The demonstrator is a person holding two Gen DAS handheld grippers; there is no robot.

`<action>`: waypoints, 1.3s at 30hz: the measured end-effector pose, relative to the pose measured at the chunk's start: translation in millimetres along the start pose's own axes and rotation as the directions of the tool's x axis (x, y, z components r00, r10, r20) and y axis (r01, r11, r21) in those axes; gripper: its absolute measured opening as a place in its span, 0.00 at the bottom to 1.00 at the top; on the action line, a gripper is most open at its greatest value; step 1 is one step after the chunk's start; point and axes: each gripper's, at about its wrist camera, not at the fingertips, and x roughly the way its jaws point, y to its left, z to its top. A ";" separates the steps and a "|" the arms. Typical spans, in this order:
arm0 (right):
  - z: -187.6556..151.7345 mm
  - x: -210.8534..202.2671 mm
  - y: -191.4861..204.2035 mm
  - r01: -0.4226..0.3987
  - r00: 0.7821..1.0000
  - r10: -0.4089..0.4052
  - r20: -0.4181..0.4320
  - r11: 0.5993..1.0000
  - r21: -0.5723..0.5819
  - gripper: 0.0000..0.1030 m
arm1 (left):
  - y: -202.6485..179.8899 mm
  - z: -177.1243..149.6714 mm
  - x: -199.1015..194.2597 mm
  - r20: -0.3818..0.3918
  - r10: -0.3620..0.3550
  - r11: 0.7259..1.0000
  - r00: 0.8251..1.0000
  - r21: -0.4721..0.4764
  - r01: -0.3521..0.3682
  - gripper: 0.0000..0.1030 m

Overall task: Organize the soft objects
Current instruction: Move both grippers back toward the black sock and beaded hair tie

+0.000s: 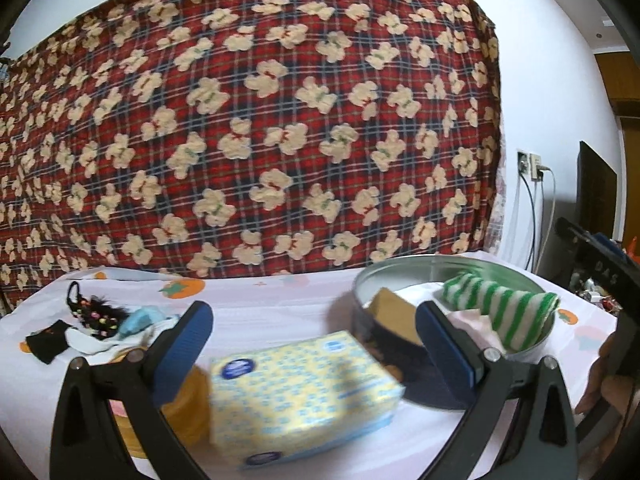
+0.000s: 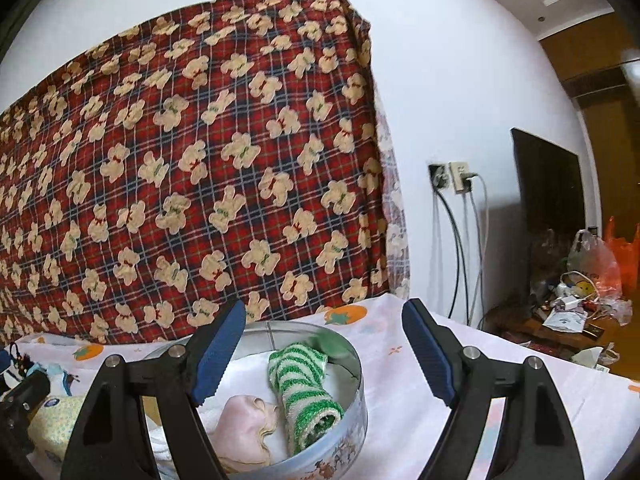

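Observation:
A yellow tissue pack [image 1: 300, 392] with blue print lies blurred on the white fruit-print tablecloth [image 1: 260, 300], between the wide jaws of my left gripper [image 1: 312, 306]; the pads do not press it. The same tissue pack [image 2: 56, 420] shows at the lower left of the right wrist view. A round metal tin [image 1: 400, 265] holds a rolled green-and-white striped cloth [image 1: 504, 304]. My right gripper [image 2: 326, 306] hangs open and empty over the tin [image 2: 354, 364], above the striped cloth [image 2: 304, 384] and a pink cloth [image 2: 244, 416].
A small pile at the far left holds a black dotted pouch [image 1: 96, 312], a light blue cloth [image 1: 140, 320] and a black scrap [image 1: 48, 340]. A bear-print plaid blanket [image 1: 260, 120] hangs behind. A wall socket [image 2: 456, 178], dark screen [image 2: 548, 188] and cluttered side table [image 2: 568, 316] stand right.

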 end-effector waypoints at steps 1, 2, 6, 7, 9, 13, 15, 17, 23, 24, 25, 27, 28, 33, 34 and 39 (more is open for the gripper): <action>0.0 -3.5 2.1 0.008 1.000 -0.008 0.010 1.000 -0.001 0.80 | 5.4 -0.4 -1.4 0.000 0.007 1.000 1.000 0.000 -0.007 1.00; 0.1 -8.3 5.2 0.016 1.000 -0.016 0.023 1.000 -0.004 0.80 | 9.4 -0.8 -2.8 0.000 0.012 1.000 1.000 0.001 -0.012 1.00; -3.9 -17.5 19.0 -0.016 1.000 0.016 -0.002 1.000 0.027 0.80 | 30.1 -2.5 -10.2 0.005 0.038 0.999 0.999 0.007 -0.038 1.00; -5.1 -18.7 24.7 -0.025 1.000 0.026 -0.012 0.999 0.026 0.80 | 34.4 -2.8 -11.6 0.005 0.045 0.999 0.999 0.009 -0.045 1.00; -7.6 -21.5 36.6 -0.040 0.999 0.041 -0.024 0.999 0.017 0.80 | 45.8 -3.7 -15.5 0.007 0.062 0.998 0.998 0.006 -0.062 1.00; -12.8 -29.5 61.7 -0.081 0.996 0.081 -0.038 0.997 0.002 0.80 | 68.9 -5.2 -21.6 0.006 0.089 0.996 0.996 -0.015 -0.089 1.00; -15.6 -34.5 75.5 -0.108 0.993 0.108 -0.043 0.994 0.002 0.80 | 80.3 -6.5 -23.5 0.002 0.105 0.994 0.994 -0.031 -0.105 1.00; -18.5 -37.6 88.3 -0.136 0.989 0.136 -0.055 0.991 0.004 0.80 | 89.9 -7.2 -24.9 -0.001 0.119 0.992 0.993 -0.037 -0.119 1.00; -27.1 -49.0 134.2 -0.223 0.972 0.221 -0.075 0.975 -0.014 0.80 | 123.3 -8.8 -30.9 0.008 0.179 0.983 0.984 -0.033 -0.179 1.00; -28.8 -51.2 142.6 -0.238 0.968 0.236 -0.079 0.971 -0.016 0.80 | 129.7 -9.3 -31.8 0.007 0.191 0.981 0.982 -0.034 -0.190 1.00; -30.2 -53.1 148.8 -0.249 0.965 0.247 -0.083 0.968 -0.017 0.80 | 137.1 -9.8 -32.6 0.006 0.203 0.979 0.979 -0.035 -0.203 1.00; -33.7 -56.7 165.9 -0.278 0.957 0.274 -0.094 0.960 -0.022 0.80 | 151.8 -10.7 -33.0 0.000 0.225 0.974 0.974 -0.038 -0.224 1.00; -34.9 -57.8 171.8 -0.287 0.954 0.283 -0.099 0.958 -0.025 0.80 | 158.9 -11.3 -32.9 -0.005 0.236 0.971 0.972 -0.041 -0.236 1.00; -43.6 -63.2 212.3 -0.351 0.930 0.343 -0.133 0.936 -0.040 0.80 | 193.5 -13.6 -33.6 -0.023 0.279 0.958 0.960 -0.063 -0.280 1.00; -45.2 -64.5 217.9 -0.360 0.926 0.352 -0.135 0.932 -0.038 0.80 | 199.7 -14.1 -33.6 -0.025 0.289 0.955 0.957 -0.060 -0.290 1.00; -53.7 -68.8 252.7 -0.411 0.900 0.403 -0.164 0.912 -0.017 0.80 | 229.3 -15.9 -34.5 -0.032 0.340 0.939 0.940 -0.047 -0.342 1.00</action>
